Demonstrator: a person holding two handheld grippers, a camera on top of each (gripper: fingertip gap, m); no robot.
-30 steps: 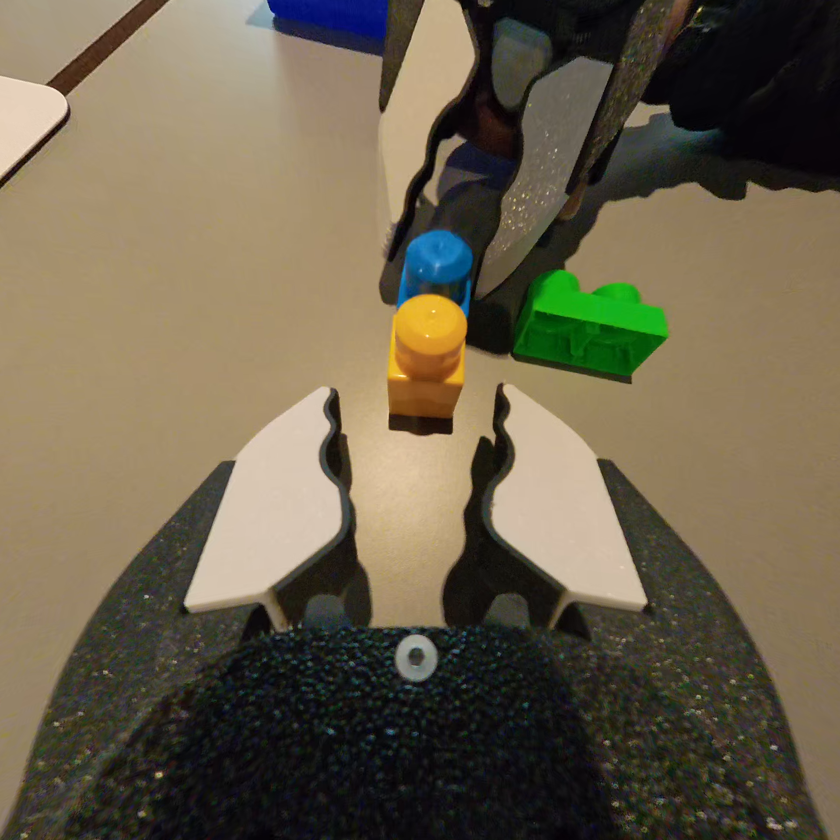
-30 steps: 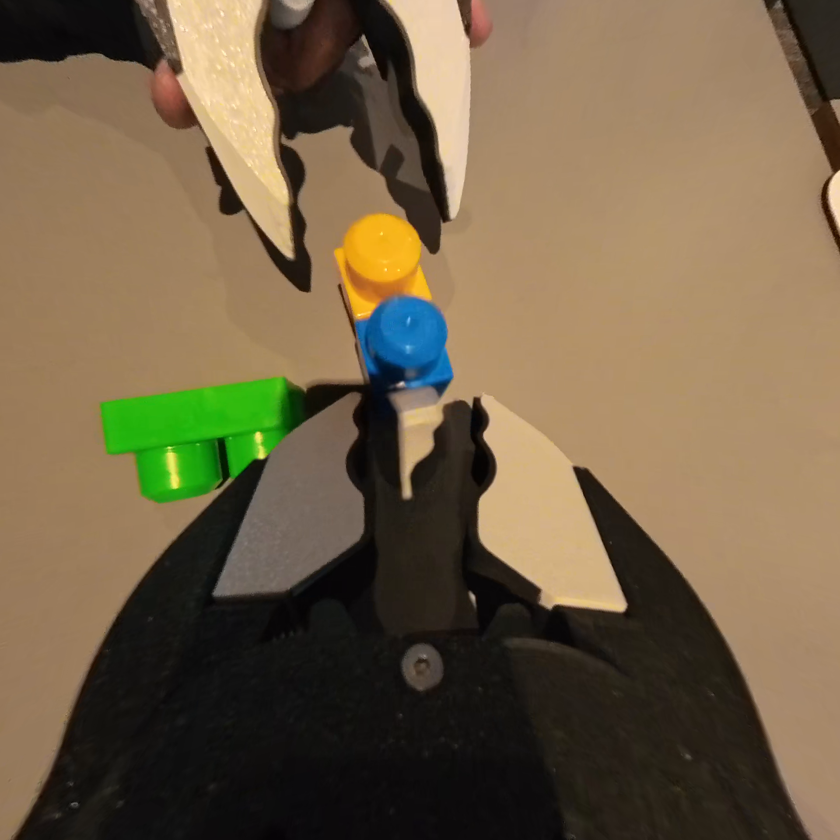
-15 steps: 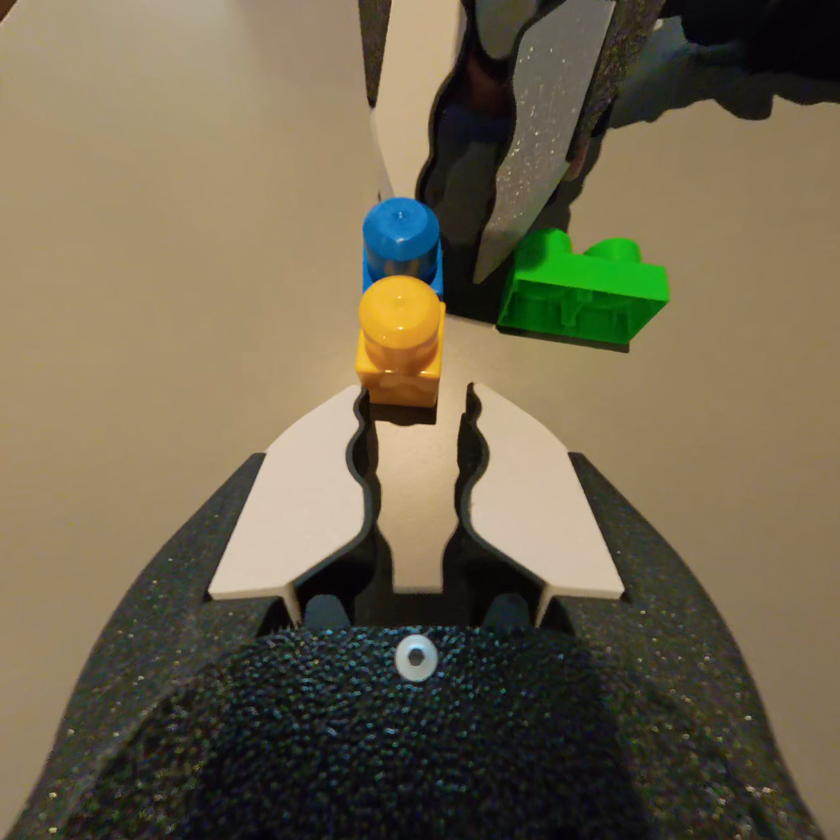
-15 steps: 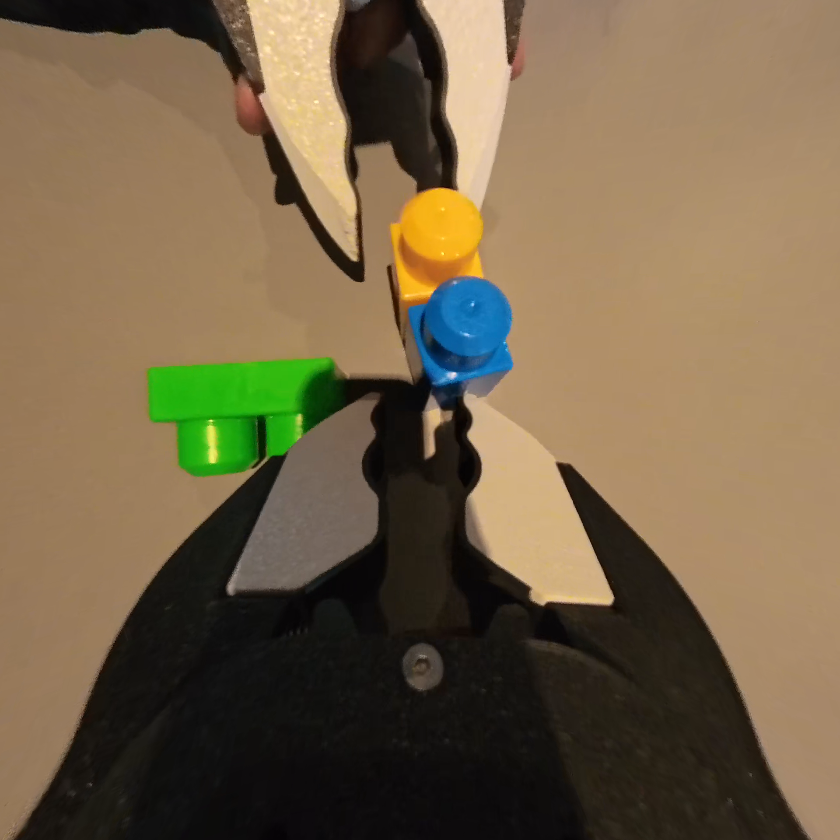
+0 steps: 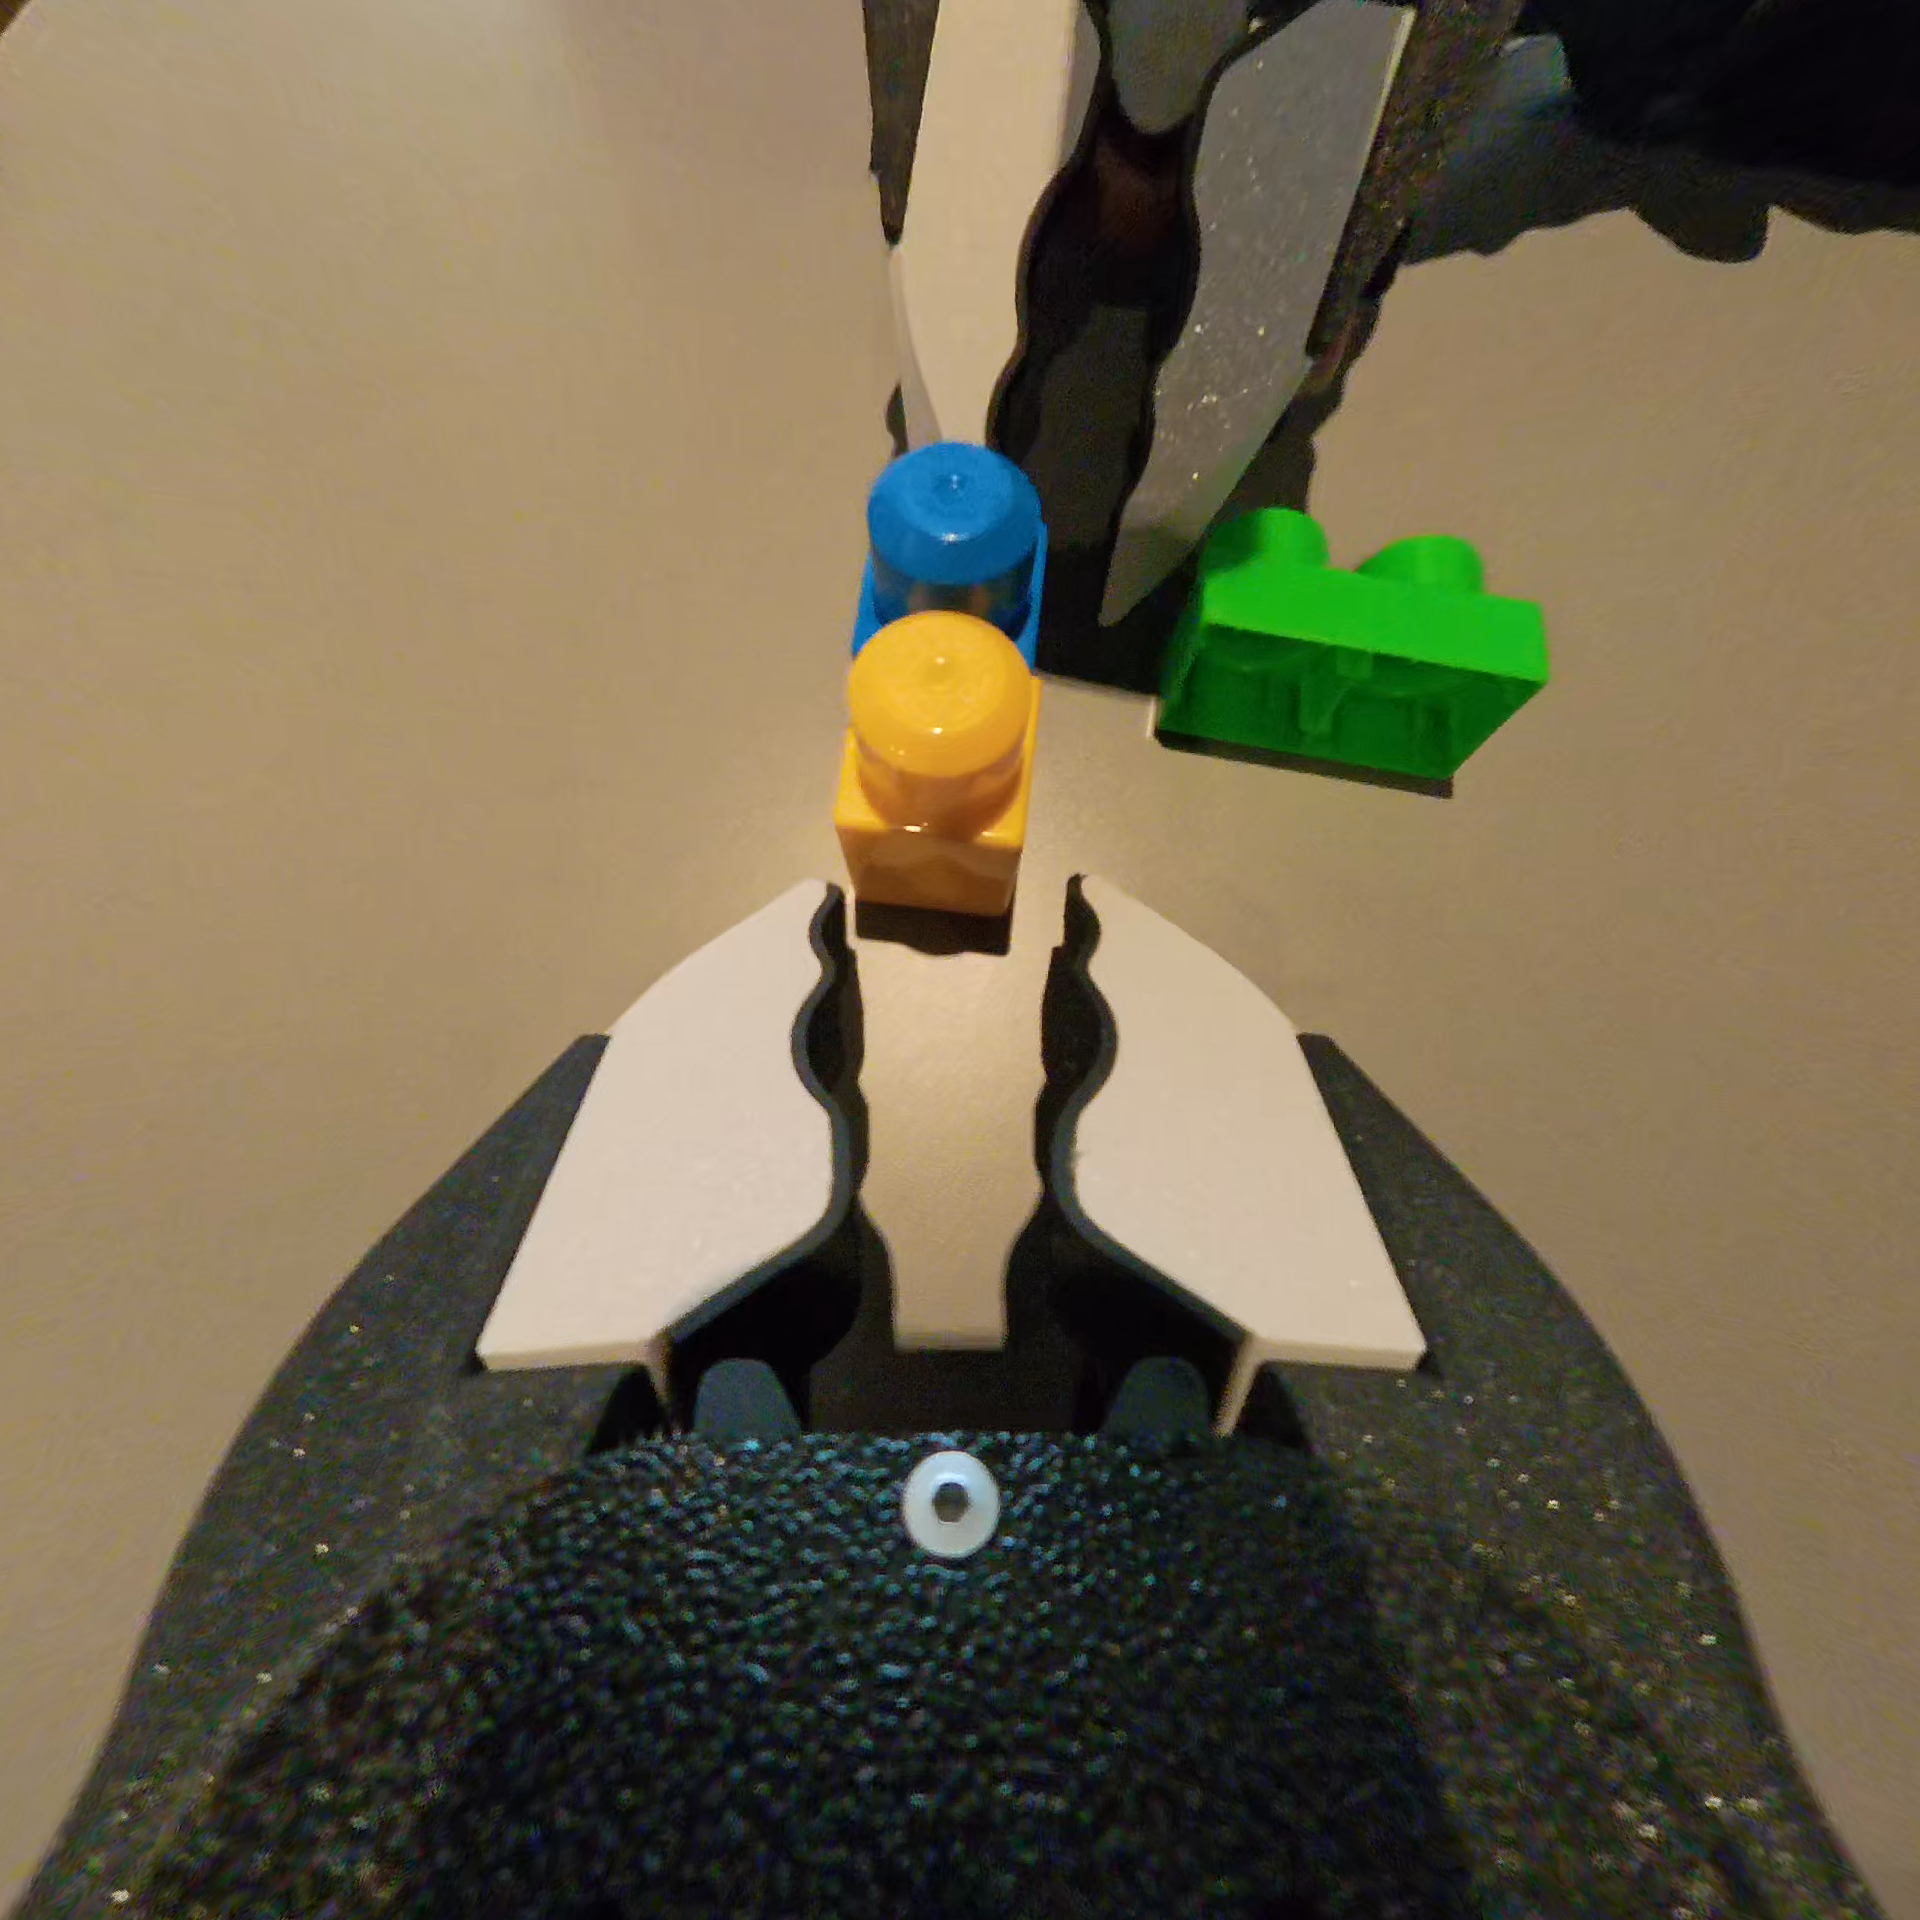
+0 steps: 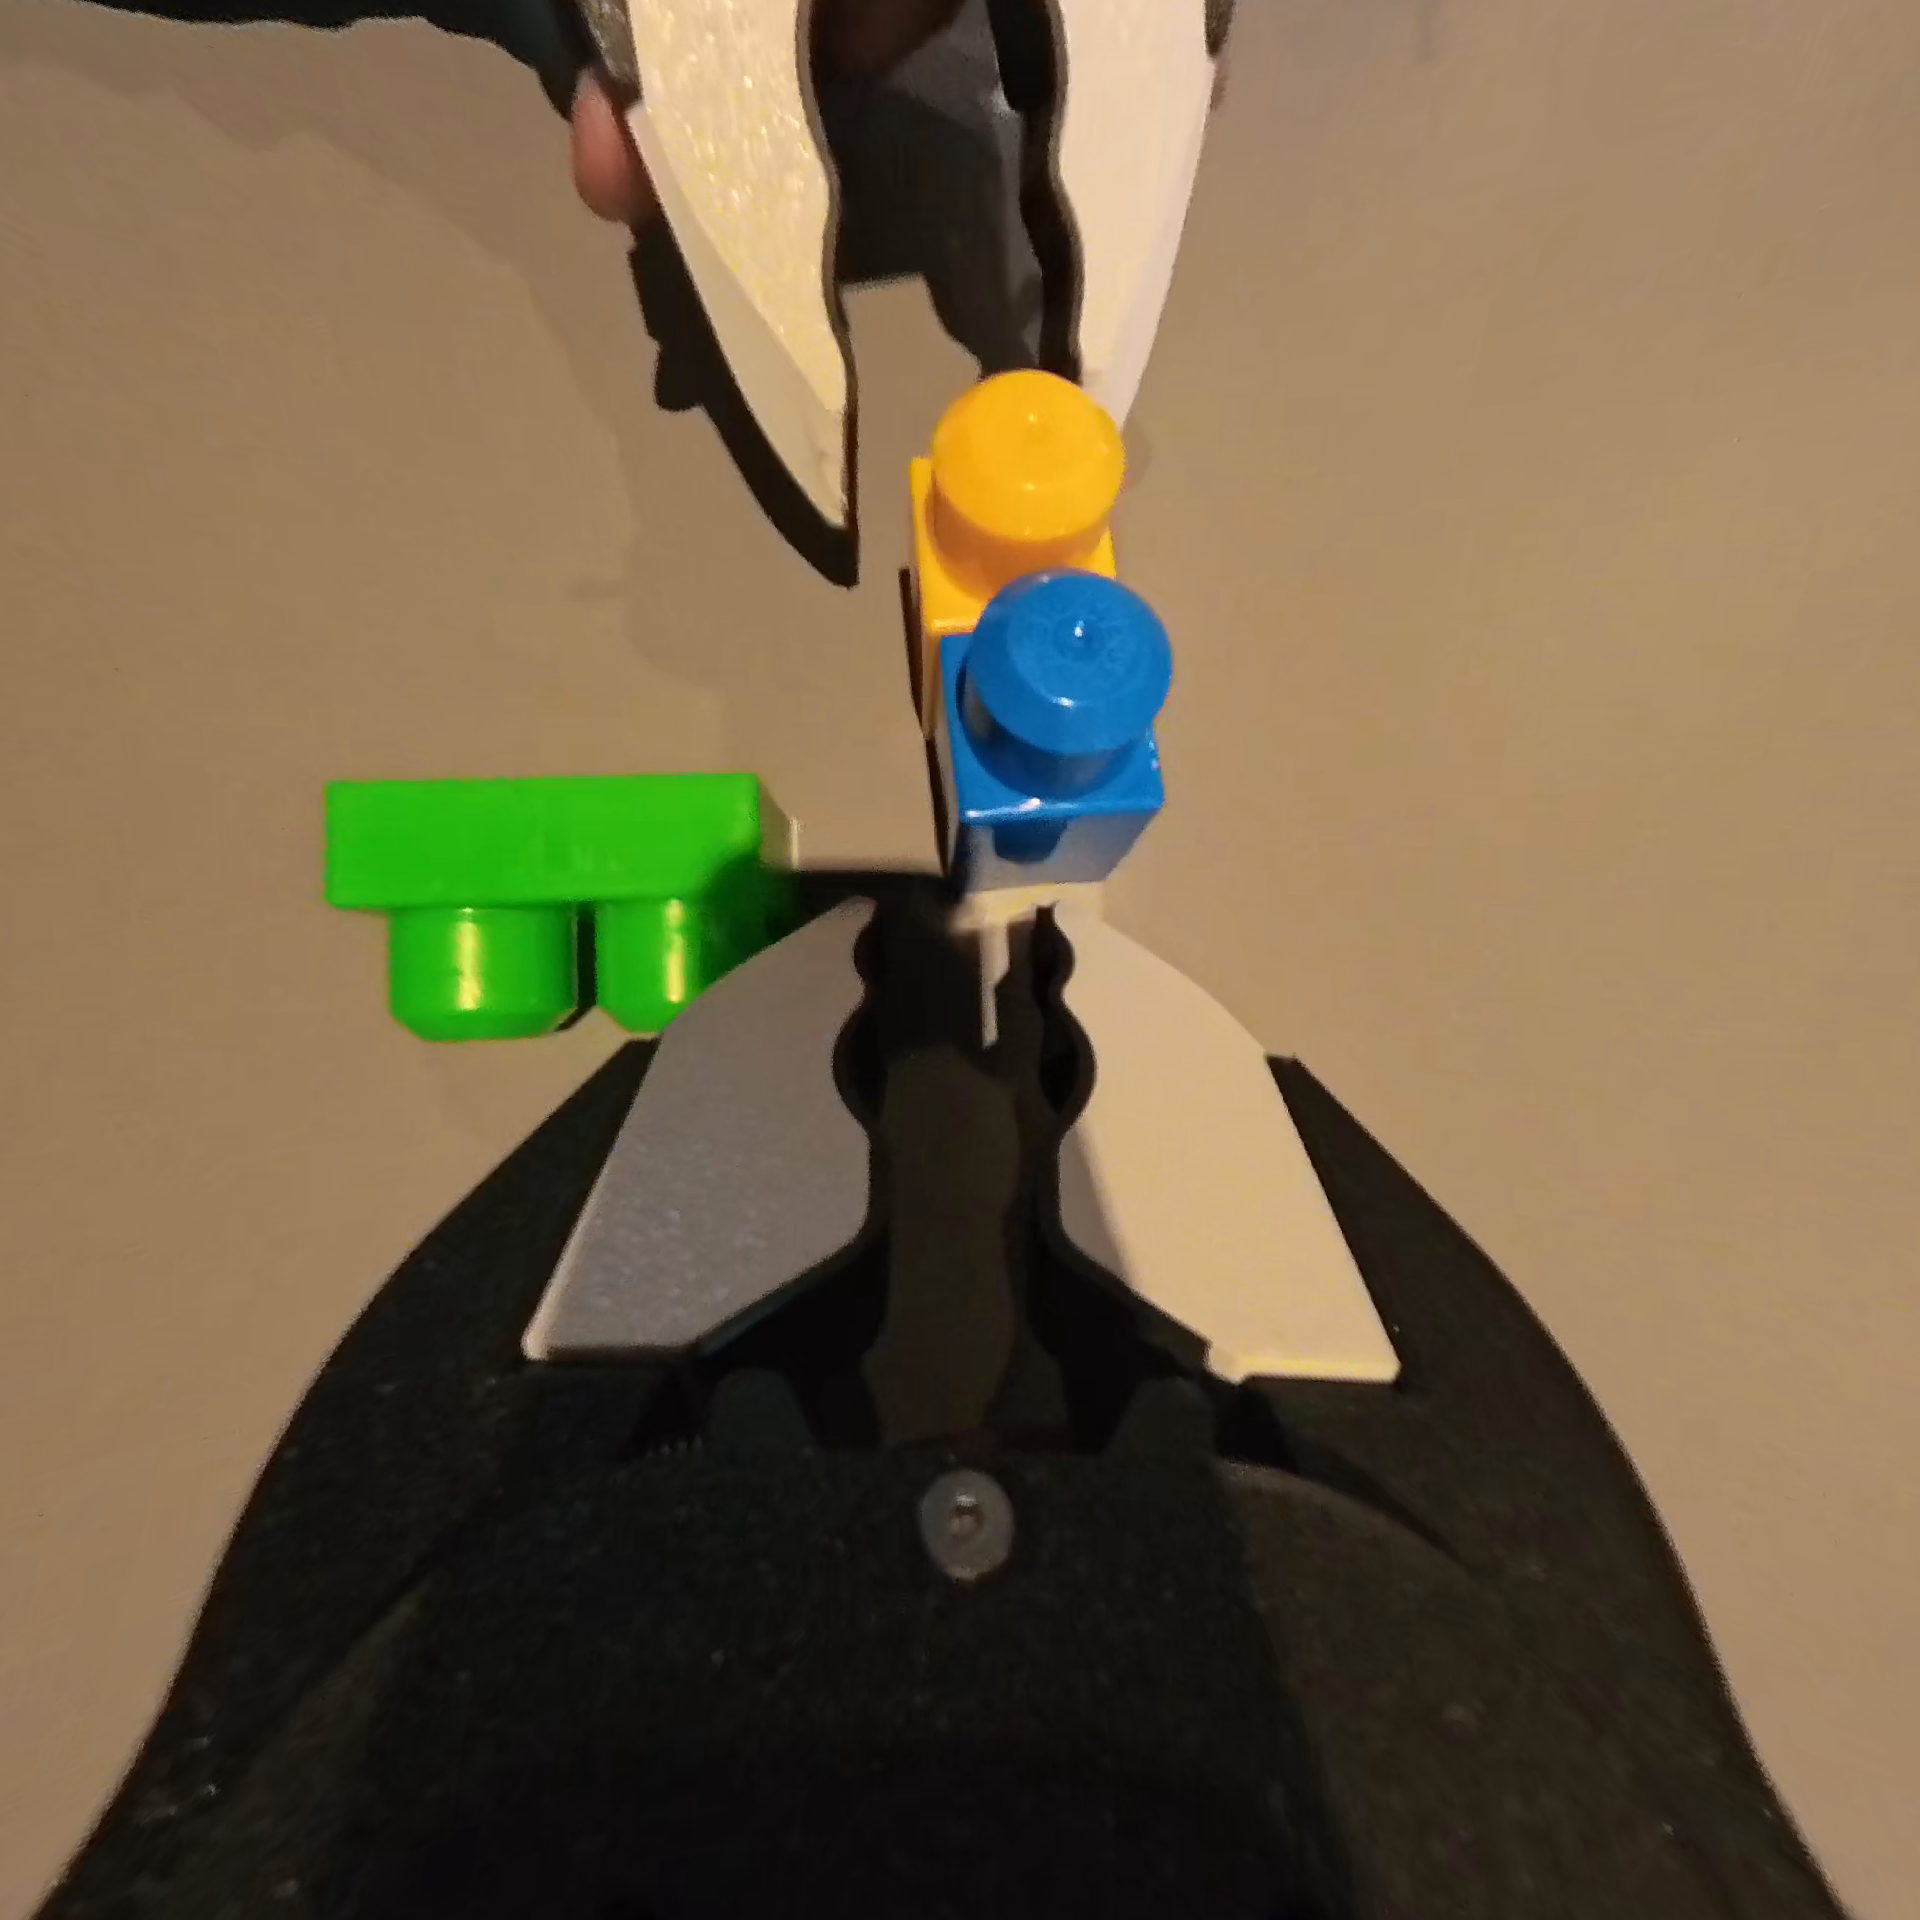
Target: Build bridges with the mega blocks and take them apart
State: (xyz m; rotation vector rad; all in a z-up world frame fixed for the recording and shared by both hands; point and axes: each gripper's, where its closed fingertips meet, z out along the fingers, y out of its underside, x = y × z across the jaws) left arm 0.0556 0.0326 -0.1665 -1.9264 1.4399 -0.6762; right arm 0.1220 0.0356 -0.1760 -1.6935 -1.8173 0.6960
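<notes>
A yellow one-stud block (image 5: 935, 769) and a blue one-stud block (image 5: 951, 540) stand upright and touching in a row on the beige table (image 5: 416, 623). A green two-stud block (image 5: 1351, 665) lies on its side to the right of them. My left gripper (image 5: 951, 904) is open, its tips just short of the yellow block's near face. My right gripper (image 6: 956, 909) is open narrowly, its tips at the near base of the blue block (image 6: 1060, 727). The yellow block (image 6: 1023, 488) stands beyond it and the green block (image 6: 540, 883) lies to the left. Each gripper shows opposite in the other's view: right (image 5: 1023, 520), left (image 6: 971, 447).
A person's dark sleeve (image 5: 1714, 104) is at the top right of the left wrist view. Fingers of a hand (image 6: 597, 177) show behind the left gripper in the right wrist view. Bare table lies left and right of the blocks. The grippers' ends are close to 7 cm from one another.
Both grippers have moved in toward the block pair and their jaws have narrowed. The blocks have not moved on the table.
</notes>
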